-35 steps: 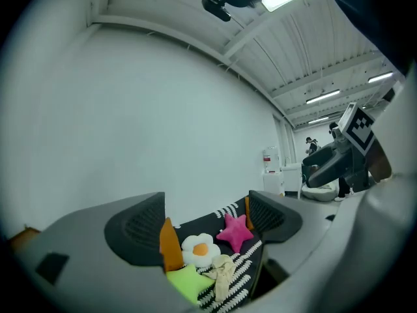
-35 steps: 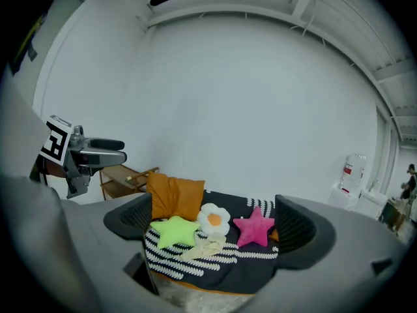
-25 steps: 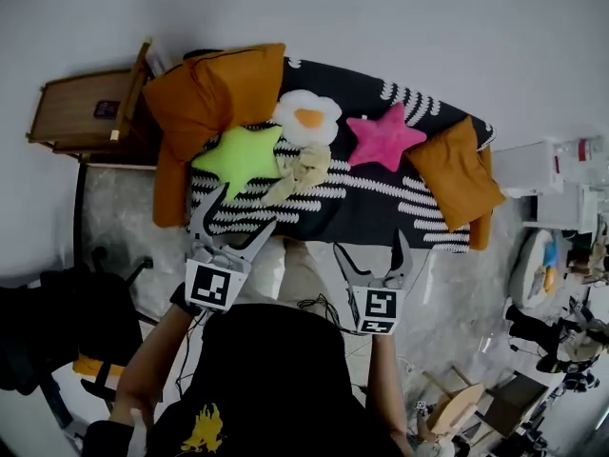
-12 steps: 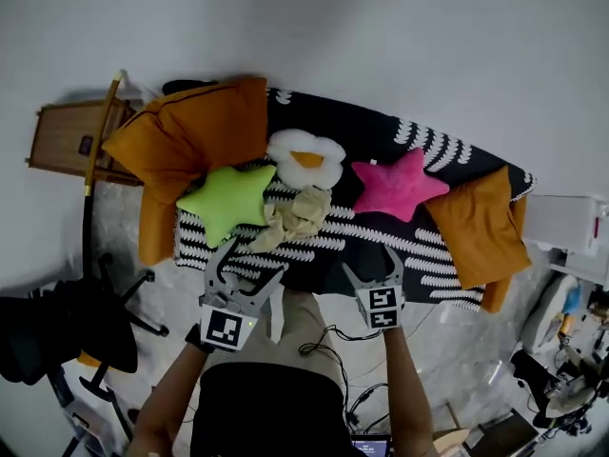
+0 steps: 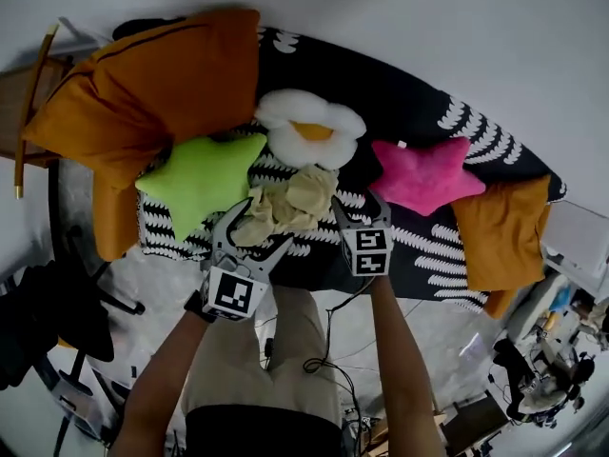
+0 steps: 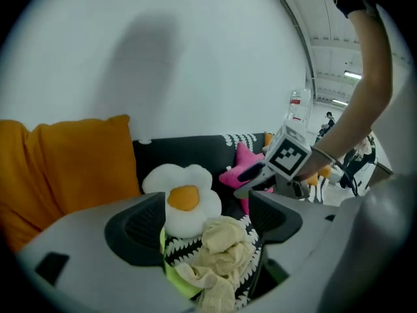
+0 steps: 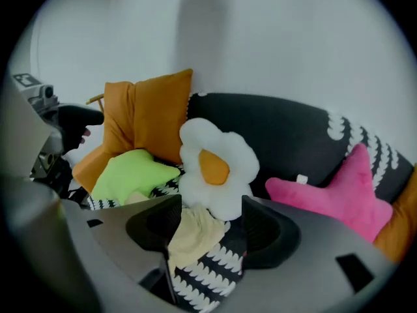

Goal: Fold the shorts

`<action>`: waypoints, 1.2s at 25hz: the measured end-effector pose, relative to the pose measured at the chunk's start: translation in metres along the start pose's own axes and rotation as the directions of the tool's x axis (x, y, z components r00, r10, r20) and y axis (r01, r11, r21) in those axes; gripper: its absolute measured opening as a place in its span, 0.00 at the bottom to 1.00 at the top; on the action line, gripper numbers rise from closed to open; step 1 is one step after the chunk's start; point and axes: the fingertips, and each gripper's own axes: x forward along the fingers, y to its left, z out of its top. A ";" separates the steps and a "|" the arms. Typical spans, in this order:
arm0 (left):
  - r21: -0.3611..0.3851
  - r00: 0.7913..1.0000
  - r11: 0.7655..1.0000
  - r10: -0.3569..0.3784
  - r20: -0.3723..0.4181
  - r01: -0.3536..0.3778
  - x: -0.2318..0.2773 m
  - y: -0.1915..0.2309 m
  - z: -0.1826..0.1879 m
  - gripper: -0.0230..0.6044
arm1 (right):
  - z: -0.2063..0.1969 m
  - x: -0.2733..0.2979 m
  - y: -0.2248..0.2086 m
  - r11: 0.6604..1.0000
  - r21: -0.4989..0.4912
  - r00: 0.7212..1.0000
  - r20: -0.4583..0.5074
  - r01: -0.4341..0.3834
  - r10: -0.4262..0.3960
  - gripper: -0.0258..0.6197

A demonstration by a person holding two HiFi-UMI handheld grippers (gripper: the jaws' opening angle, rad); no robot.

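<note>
The beige shorts [image 5: 295, 201] are lying in a crumpled heap on the striped seat of the black sofa [image 5: 409, 112], near its front edge. Seen from the head view, a white egg-shaped pillow [image 5: 309, 131] is sitting at 12 o'clock from the heap and touching it. A green star pillow [image 5: 200, 174] is resting at 10 o'clock, and a pink star pillow [image 5: 423, 174] is lying at 2 o'clock, a little apart. A big orange cushion [image 5: 152, 74] is leaning at the sofa's far left end, and a smaller orange cushion [image 5: 504, 231] is sitting at the right end.

The left gripper [image 5: 262, 228] is hanging at 7 o'clock from the shorts, pointing up toward them. Its jaws are standing wide apart and holding nothing. In the left gripper view the heap [image 6: 225, 253] is showing in the gap between the jaws of the left gripper [image 6: 205, 227], but neither pad is pressing on it.

The right gripper [image 5: 360, 209] is sitting at 4 o'clock from the shorts, just beside them. Its jaws have just been closing and are standing about half apart. In the right gripper view a fold of the shorts [image 7: 189, 237] is lying between the jaws of the right gripper [image 7: 212, 230], close against the 9 o'clock jaw. It may be brushing that pad, though the blur is making this hard to judge. The 3 o'clock jaw is clear of the cloth, so nothing is being gripped.
</note>
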 end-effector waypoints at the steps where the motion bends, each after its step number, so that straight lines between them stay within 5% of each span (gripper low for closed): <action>1: -0.011 1.000 1.000 -0.010 -0.014 0.010 0.010 0.006 -0.014 0.68 | -0.007 0.023 0.002 1.000 0.011 1.000 -0.018 -0.005 0.006 0.50; 7: -0.052 0.998 0.998 -0.039 -0.040 0.037 0.049 0.029 -0.075 0.68 | -0.038 0.133 0.010 0.997 -0.051 0.990 -0.131 -0.052 0.045 0.41; 12: -0.068 0.994 0.995 -0.075 -0.079 0.070 0.050 0.041 -0.100 0.68 | -0.064 0.167 0.030 0.993 -0.062 0.964 -0.254 -0.097 0.078 0.36; 14: -0.079 0.992 0.993 -0.097 -0.086 0.090 0.051 0.043 -0.102 0.68 | -0.071 0.154 0.031 0.996 -0.060 0.966 -0.253 -0.072 0.055 0.13; 15: -0.082 0.990 0.991 -0.112 -0.089 0.105 0.052 0.041 -0.102 0.68 | -0.071 0.139 0.032 0.997 -0.056 0.972 -0.229 -0.057 0.043 0.11; 22: -0.021 0.966 0.976 -0.215 -0.145 0.215 0.091 0.009 -0.092 0.68 | -0.098 -0.009 0.041 0.991 -0.119 0.997 -0.063 -0.053 0.045 0.10; 26: 0.045 0.936 0.951 -0.293 -0.193 0.307 0.106 -0.015 -0.096 0.67 | -0.176 -0.050 0.037 0.994 -0.107 0.988 -0.155 -0.037 0.020 0.10; 30: 0.094 0.892 0.909 -0.372 -0.257 0.407 0.122 -0.054 -0.112 0.67 | -0.284 -0.063 0.022 1.000 -0.025 0.938 -0.346 0.011 -0.019 0.23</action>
